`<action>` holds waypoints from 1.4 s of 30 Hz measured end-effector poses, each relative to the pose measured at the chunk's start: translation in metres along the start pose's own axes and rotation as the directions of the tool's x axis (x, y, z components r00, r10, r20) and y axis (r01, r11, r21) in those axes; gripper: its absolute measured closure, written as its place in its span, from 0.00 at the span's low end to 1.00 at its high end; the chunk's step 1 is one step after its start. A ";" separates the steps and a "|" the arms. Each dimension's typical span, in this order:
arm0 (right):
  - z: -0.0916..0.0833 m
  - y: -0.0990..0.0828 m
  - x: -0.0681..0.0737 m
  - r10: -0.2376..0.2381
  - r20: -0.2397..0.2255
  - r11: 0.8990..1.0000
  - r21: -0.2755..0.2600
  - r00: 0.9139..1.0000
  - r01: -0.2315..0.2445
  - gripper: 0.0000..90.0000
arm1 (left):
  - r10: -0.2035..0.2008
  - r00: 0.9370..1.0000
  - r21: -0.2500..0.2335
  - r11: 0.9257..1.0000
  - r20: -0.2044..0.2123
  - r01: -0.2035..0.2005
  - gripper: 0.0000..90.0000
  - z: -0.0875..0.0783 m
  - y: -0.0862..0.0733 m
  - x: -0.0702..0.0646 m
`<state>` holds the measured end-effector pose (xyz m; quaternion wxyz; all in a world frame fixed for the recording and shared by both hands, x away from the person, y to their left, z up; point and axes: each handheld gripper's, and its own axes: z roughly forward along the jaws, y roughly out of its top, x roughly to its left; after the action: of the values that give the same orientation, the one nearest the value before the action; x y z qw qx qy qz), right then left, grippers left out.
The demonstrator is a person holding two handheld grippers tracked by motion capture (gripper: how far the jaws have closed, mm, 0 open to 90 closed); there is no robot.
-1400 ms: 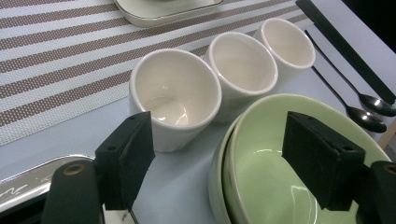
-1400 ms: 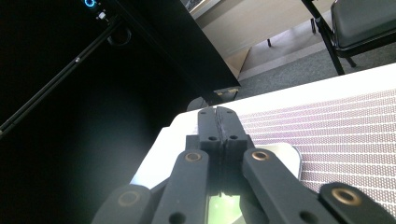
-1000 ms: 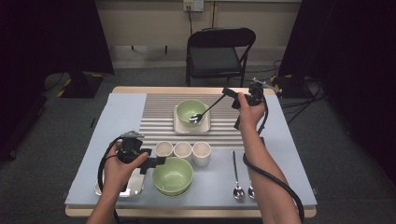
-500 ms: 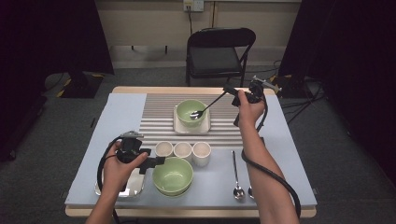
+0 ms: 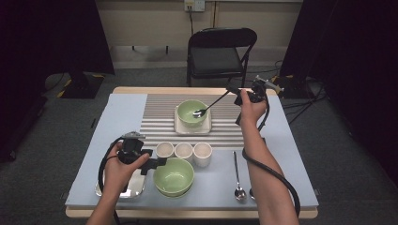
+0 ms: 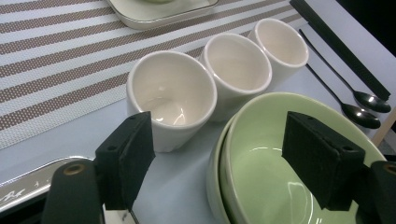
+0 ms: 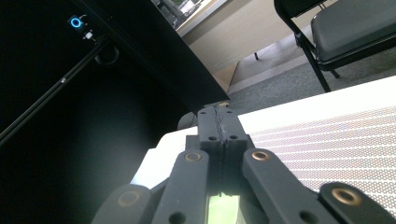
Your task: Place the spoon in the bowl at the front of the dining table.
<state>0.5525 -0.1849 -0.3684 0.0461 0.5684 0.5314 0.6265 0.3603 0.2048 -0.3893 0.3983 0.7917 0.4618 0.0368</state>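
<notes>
My right gripper (image 5: 232, 90) is shut on the handle end of a dark spoon (image 5: 212, 103). The spoon slants down to the left, with its head inside the far green bowl (image 5: 189, 108). That bowl stands on a white square plate (image 5: 180, 127). In the right gripper view the jaws of my right gripper (image 7: 219, 125) are pressed together. My left gripper (image 5: 158, 163) is open at the left rim of the near green bowl (image 5: 174, 177). In the left gripper view my left gripper (image 6: 219, 161) straddles that rim of the green bowl (image 6: 261, 163), and its pads do not touch it.
Three white cups (image 5: 183, 150) stand in a row behind the near bowl, on the edge of a striped mat (image 5: 155, 125). A metal tray (image 5: 135, 184) lies under my left hand. Two spoons (image 5: 239, 174) lie at the front right. A folding chair (image 5: 219, 51) stands beyond the table.
The right hand has tipped slightly, and the spoon's head sits a little further right in the far bowl. The left hand has not moved.
</notes>
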 end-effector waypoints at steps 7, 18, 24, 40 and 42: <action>0.004 -0.001 -0.005 0.002 0.016 1.000 -0.006 1.000 -0.002 1.00 | 0.000 1.000 0.000 1.000 0.006 0.000 0.28 0.000 0.000 0.001; 0.013 -0.002 -0.004 -0.012 0.022 1.000 -0.009 1.000 0.012 1.00 | -0.004 1.000 -0.001 1.000 0.004 0.004 0.27 0.000 -0.001 0.003; 0.016 -0.005 -0.006 -0.017 0.032 1.000 -0.012 0.999 0.017 1.00 | -0.004 1.000 -0.001 1.000 0.004 0.004 0.27 -0.001 -0.001 0.004; 0.022 -0.015 -0.005 -0.030 0.034 0.999 0.014 0.999 0.030 1.00 | -0.004 1.000 -0.004 1.000 0.006 0.004 0.27 -0.001 -0.001 0.005; 0.023 -0.016 -0.005 -0.027 0.033 1.000 0.015 0.999 0.027 1.00 | -0.010 1.000 -0.010 1.000 0.005 0.010 0.27 -0.001 -0.001 0.006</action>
<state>0.5627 -0.1676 -0.3879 0.0592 0.5717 0.5426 0.6126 0.3621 0.2099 -0.3910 0.4036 0.7874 0.4645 0.0350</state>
